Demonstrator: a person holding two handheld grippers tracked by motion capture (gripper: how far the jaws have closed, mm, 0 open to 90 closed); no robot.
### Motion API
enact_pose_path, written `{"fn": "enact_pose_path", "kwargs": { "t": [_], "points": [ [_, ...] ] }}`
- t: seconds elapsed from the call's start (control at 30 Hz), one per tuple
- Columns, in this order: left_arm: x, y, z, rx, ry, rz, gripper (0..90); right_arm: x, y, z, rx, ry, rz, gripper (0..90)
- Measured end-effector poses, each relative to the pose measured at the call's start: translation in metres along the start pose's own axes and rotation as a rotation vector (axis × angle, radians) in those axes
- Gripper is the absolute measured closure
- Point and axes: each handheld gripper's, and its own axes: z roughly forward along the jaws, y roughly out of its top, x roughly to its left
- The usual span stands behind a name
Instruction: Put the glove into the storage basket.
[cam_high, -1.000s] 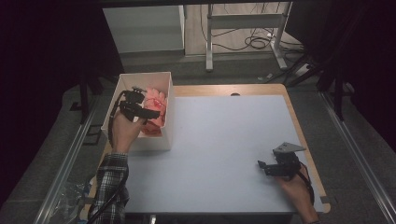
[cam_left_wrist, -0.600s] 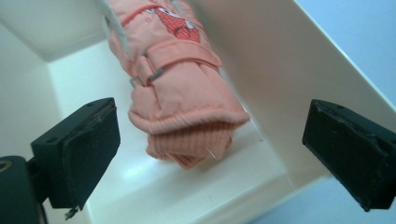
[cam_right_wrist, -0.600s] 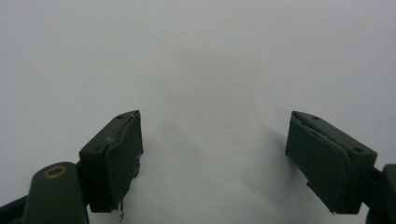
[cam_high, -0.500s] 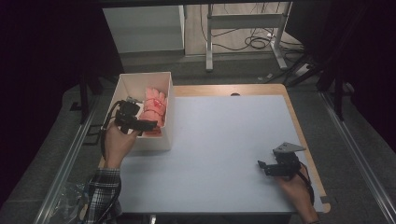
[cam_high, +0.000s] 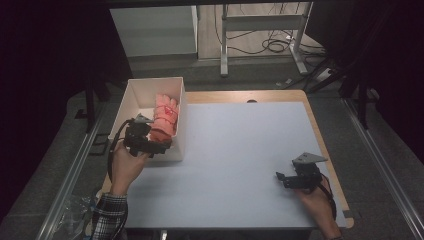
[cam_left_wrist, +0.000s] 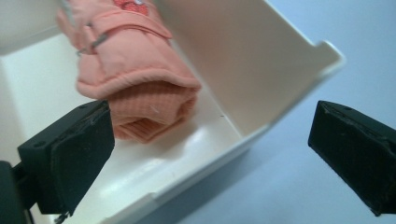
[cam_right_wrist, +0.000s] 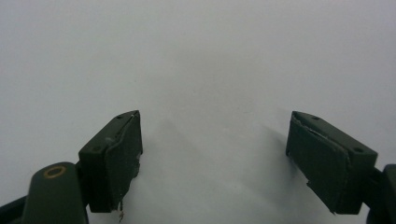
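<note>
Inside white box (cam_high: 134, 95); soft folded cloth (cam_high: 164, 117)

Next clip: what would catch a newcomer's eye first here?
The pink folded garment lying in the white box at the table's left edge is the one spot of colour. The left gripper sits at the box's near end with its jaws wide apart, nothing between them. The right gripper, also open, rests low on the bare pale table near the right corner.
</note>
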Motion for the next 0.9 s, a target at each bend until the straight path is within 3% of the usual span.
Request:
{"fn": "enact_pose_path", "kwargs": {
  "t": [0.2,0.9],
  "points": [
    [-0.008,-0.008,-0.003,-0.014,-0.03,0.002,0.5,0.0,0.0,0.0,0.0,0.0,0.001,19.0],
    [-0.049,-0.028,0.0,-0.04,-0.086,0.101,0.4,0.0,0.0,0.0,0.0,-0.001,0.0,18.9]
  ]
}}
